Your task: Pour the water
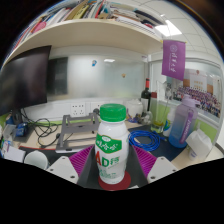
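One bottle between purple pads, base cut off

One white plastic bottle w/ green screw cap stands upright between the gripper fingers, right in the middle. Its base is hidden below the view, so what it rests on can't be told. Label print is green, partly readable ("AD"), rest too small. Purple ridged pads sit at either side of the bottle; whether they press on it or leave a gap can't be told.

Beyond the fingers: blue coiled cable on a cluttered desk, and a translucent purple-tinted water bottle off to the right, lower part hidden by clutter. Dark flat monitor at left, edge cut off. Purple hanging banner on the back wall, text illegible. Shelf of books overhead, spines blurred.
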`<action>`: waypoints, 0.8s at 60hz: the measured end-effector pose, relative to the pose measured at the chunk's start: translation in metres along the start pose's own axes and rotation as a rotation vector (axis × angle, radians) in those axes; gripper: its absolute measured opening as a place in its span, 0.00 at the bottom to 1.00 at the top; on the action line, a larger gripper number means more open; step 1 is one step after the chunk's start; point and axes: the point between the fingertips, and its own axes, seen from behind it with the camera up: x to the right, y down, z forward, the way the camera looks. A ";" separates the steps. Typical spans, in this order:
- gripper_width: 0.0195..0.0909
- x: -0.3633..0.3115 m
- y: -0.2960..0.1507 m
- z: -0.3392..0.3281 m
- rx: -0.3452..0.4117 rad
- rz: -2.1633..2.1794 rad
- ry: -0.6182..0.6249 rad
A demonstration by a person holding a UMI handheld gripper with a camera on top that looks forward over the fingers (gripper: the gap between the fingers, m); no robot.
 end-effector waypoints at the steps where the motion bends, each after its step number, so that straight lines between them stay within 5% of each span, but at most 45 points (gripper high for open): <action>1: 0.79 0.000 0.002 -0.002 -0.008 0.001 0.000; 27: 0.84 -0.012 0.041 -0.125 -0.343 -0.087 -0.024; 48: 0.84 -0.053 -0.020 -0.194 -0.284 -0.058 -0.029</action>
